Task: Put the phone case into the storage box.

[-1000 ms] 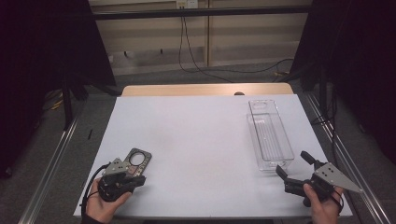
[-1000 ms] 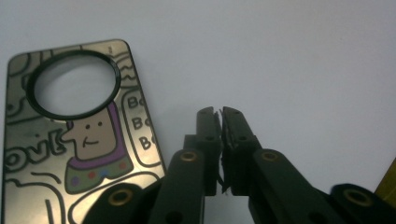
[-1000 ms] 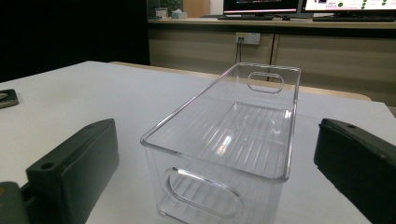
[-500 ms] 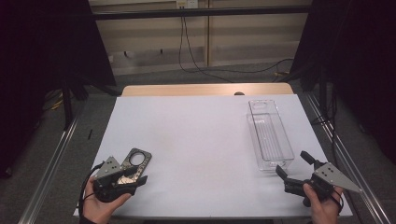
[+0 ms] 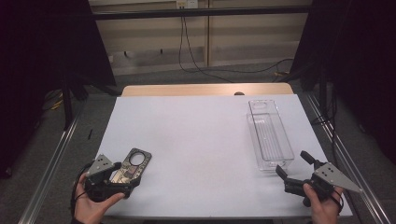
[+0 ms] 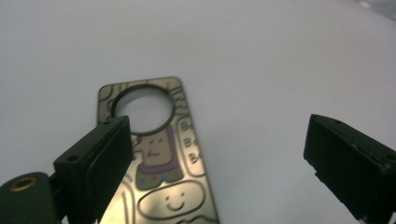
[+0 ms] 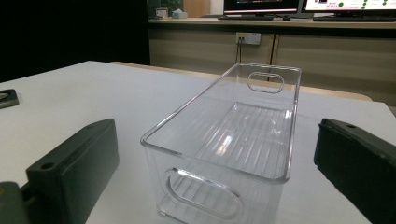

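My left claw [image 5: 122,179] has just been opening; its jaws now stand wide over the door-hanger tag [image 6: 161,161], which lies flat on the white bench [image 5: 201,140], unpressed. To lift it well, I should pinch one thin edge. My right claw [image 5: 292,169] gapes empty before the clear bin [image 5: 269,135].

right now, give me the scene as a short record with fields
left tongs: jaws just opened, wide apart over the card's near end, not gripping it
card: flat on the white table, round hole at its far end, cartoon print
right tongs: open, aimed at the bin's near end
bin: clear plastic, upright, nothing inside
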`<move>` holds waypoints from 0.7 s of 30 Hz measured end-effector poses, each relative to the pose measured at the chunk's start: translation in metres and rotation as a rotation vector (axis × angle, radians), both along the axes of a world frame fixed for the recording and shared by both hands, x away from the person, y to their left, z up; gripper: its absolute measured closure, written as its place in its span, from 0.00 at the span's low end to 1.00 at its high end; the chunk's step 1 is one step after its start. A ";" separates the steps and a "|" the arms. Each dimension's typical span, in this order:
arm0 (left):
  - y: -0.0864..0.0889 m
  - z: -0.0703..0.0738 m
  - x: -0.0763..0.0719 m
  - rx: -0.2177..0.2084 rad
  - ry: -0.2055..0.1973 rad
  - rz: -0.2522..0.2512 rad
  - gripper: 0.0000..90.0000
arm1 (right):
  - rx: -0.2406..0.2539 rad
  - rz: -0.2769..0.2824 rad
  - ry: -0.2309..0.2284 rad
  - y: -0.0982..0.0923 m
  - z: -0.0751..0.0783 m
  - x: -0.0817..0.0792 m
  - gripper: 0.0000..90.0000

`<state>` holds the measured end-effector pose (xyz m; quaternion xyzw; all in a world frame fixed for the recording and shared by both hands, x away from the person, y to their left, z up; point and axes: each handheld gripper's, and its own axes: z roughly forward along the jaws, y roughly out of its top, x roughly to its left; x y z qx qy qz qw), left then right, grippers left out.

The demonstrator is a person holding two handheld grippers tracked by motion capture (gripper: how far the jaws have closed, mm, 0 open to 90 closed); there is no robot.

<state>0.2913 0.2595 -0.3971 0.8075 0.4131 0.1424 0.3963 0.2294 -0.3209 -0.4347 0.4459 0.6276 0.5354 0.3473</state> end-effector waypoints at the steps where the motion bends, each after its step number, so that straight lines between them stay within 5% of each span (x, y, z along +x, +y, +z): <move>1: 0.002 0.000 0.001 -0.004 0.010 0.010 0.06 | 0.000 0.000 0.000 0.000 0.000 0.000 0.00; 5: 0.005 -0.004 0.006 0.026 0.051 -0.018 0.04 | 0.000 0.001 0.002 0.000 0.000 0.000 0.00; 21: 0.003 -0.020 0.040 0.175 0.161 0.016 0.09 | -0.003 0.006 0.000 0.001 0.000 0.001 0.00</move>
